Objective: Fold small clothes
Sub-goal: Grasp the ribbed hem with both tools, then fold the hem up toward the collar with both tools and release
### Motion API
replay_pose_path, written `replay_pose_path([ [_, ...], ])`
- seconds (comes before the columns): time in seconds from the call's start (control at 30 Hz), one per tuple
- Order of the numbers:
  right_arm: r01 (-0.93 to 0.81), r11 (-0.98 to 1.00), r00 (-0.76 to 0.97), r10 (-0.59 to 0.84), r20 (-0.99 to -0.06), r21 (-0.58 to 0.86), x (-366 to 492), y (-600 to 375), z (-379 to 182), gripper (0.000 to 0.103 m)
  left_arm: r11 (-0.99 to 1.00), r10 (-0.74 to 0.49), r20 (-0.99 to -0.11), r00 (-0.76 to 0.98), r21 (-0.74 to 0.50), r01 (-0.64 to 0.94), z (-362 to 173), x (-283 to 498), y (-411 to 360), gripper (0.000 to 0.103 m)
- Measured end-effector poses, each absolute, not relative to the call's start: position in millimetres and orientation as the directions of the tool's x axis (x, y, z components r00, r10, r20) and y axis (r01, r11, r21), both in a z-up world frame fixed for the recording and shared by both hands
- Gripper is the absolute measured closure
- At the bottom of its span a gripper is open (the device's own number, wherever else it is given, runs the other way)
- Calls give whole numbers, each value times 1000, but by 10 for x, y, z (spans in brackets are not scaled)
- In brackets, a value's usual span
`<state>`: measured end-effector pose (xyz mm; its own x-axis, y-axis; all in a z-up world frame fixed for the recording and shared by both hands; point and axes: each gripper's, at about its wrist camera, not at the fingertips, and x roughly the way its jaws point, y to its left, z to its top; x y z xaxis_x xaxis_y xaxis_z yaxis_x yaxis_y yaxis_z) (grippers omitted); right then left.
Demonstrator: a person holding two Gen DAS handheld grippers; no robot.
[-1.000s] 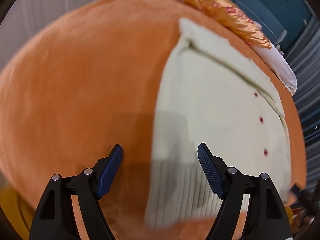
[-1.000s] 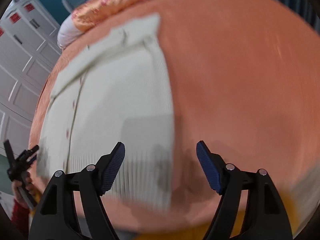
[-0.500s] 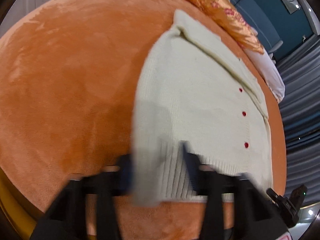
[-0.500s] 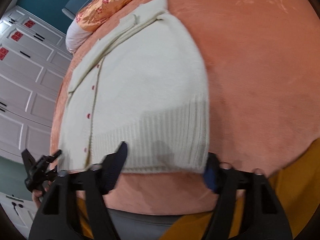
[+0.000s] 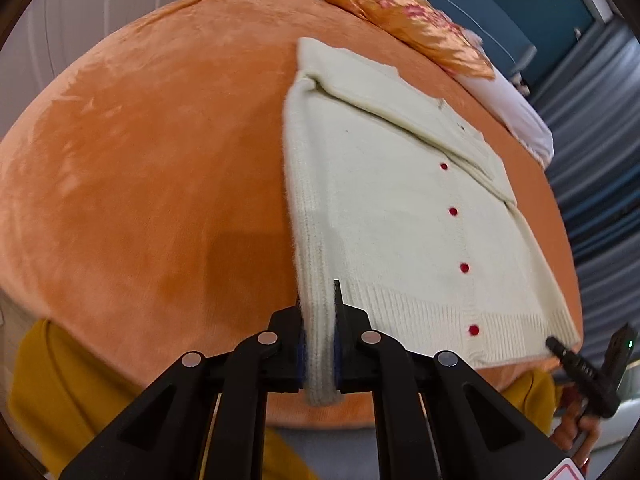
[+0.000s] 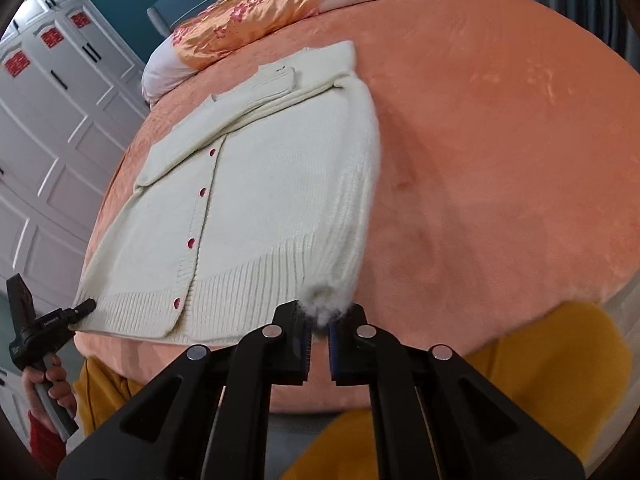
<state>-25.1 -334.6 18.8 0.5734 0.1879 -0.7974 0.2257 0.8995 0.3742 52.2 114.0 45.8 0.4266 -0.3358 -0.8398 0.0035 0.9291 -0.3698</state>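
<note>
A cream cardigan (image 5: pixel 392 200) lies flat on the orange bed (image 5: pixel 140 160), its long axis running away from both grippers toward the pillows (image 6: pixel 256 36). The left gripper (image 5: pixel 319 354) and right gripper (image 6: pixel 319 330), fingers just clamped on the two near hem corners, stand equally near for folding hem to collar.

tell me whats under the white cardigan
The cardigan lies on an orange plush blanket, which shows all around it. Whatever lies beneath the blanket is covered. Both near hem corners are pinched up off it by the left gripper and right gripper.
</note>
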Motion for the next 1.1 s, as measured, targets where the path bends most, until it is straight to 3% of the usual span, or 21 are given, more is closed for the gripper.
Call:
replay_pose_path([
  [0.3,52,973,409,183,-894,223,-1163,-3117,236,98,966,-254,-933,256,-234,106,488,-591,1217,96],
  [0.47,36,970,276,221,-935,240,-1744,-3016,298,98,973,-216,-963,159,-200,115,634,-1199,1225,96],
  [0.63,77,948,270,279,-922,309,-1915,-3017,420,98,966,-259,-938,229,-258,35,904,-1132,1258,96],
  [0.87,90,919,579,266,-771,384,-1209,-3327,957,98,952,-289,-809,511,-300,64,1381,-236,1140,96],
  [1.1,117,892,782,189,-594,437,-432,-3460,1046,98,940,-258,-693,673,-340,11,1363,649,1153,96],
])
